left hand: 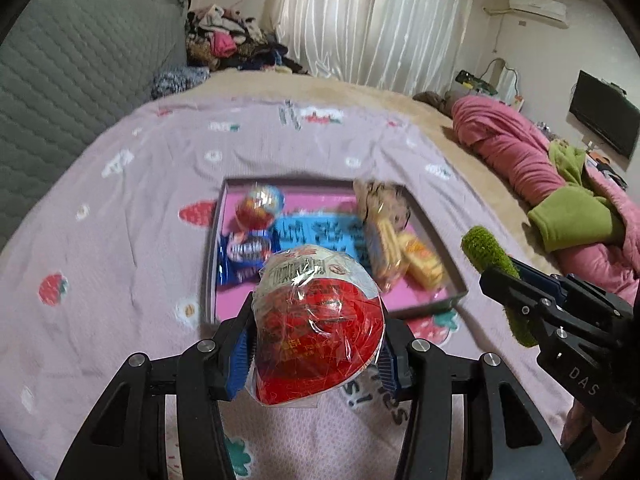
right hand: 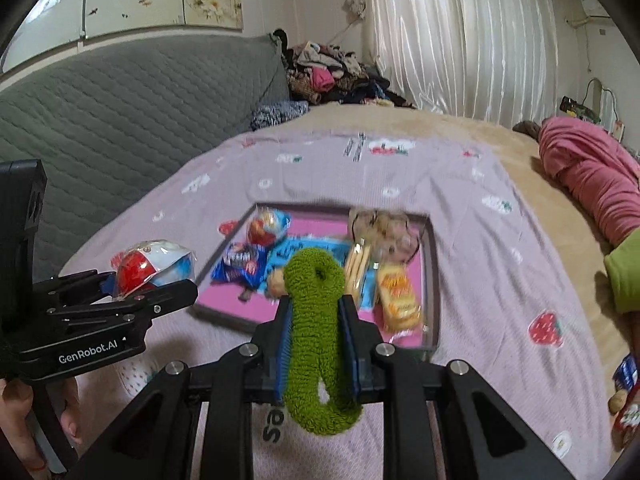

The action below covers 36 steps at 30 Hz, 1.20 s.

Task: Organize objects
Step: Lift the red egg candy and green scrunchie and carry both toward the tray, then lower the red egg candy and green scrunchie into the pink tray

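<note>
In the left wrist view my left gripper (left hand: pixel 316 354) is shut on a red-and-white egg-shaped snack in clear wrap (left hand: pixel 318 316), held above the lilac strawberry-print bedspread (left hand: pixel 120 280), just short of a shallow grey tray (left hand: pixel 212 248) with a pink floor. From the right wrist view, my right gripper (right hand: pixel 316 340) is shut on a fuzzy green loop (right hand: pixel 314 312), its blue pads pressing both sides. Each gripper shows in the other's view: the right gripper (left hand: pixel 504 280) with the green loop (left hand: pixel 490 254), and the left gripper (right hand: pixel 148 286) with the egg snack (right hand: pixel 150 266).
The tray (right hand: pixel 434 280) holds a second wrapped egg (left hand: pixel 260 206), a blue biscuit packet (left hand: pixel 244 254), a blue card (left hand: pixel 320 236), yellow snack packs (left hand: pixel 424 266) and a brown bag (left hand: pixel 384 200). A pink-and-green quilted garment (left hand: pixel 520 160) lies right; clothes (left hand: pixel 228 40) pile by the grey headboard (left hand: pixel 80 72).
</note>
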Motion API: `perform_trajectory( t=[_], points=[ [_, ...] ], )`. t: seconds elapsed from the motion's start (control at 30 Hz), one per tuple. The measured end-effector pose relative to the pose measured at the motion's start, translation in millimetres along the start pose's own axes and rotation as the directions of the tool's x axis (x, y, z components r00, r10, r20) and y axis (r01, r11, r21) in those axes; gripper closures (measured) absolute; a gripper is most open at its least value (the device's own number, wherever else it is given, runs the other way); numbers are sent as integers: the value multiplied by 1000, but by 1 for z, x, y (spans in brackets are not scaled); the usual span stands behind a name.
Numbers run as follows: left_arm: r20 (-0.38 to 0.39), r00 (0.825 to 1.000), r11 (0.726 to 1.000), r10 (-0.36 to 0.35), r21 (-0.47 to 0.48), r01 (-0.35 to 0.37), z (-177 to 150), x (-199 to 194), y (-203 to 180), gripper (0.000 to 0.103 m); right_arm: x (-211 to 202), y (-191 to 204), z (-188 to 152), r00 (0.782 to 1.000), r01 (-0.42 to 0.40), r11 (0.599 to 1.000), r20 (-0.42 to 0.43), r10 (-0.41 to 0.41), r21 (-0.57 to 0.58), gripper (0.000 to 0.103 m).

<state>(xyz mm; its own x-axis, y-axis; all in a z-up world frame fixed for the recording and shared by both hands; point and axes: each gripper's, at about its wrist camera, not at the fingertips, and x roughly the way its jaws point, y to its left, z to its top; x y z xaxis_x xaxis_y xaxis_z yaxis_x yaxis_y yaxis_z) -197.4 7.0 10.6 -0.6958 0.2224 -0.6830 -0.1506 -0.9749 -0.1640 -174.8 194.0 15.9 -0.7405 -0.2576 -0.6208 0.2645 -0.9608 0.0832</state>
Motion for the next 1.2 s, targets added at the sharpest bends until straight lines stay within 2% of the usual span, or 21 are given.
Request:
perform_trajectory(
  t=[0.2, 0.63, 0.93, 1.2],
  points=[
    [29, 999, 1000, 16, 17, -16, 19, -8, -10, 50, -16, -4, 25, 998, 4, 1000, 58, -4, -5, 80],
    [84, 995, 997, 48, 51, -52, 61, -17, -21, 50, -28, -9, 57, 993, 10, 1000, 118, -8, -18, 80],
    [120, 992, 999, 23, 44, -28, 82, 5, -25, 50, -19, -24, 73, 987, 1, 1000, 163, -2, 6, 80],
    [134, 990, 998, 31, 52, -38, 75, 48, -30, 50, 8, -33, 59, 983, -18, 1000, 186, 13, 25, 80]
  ],
)
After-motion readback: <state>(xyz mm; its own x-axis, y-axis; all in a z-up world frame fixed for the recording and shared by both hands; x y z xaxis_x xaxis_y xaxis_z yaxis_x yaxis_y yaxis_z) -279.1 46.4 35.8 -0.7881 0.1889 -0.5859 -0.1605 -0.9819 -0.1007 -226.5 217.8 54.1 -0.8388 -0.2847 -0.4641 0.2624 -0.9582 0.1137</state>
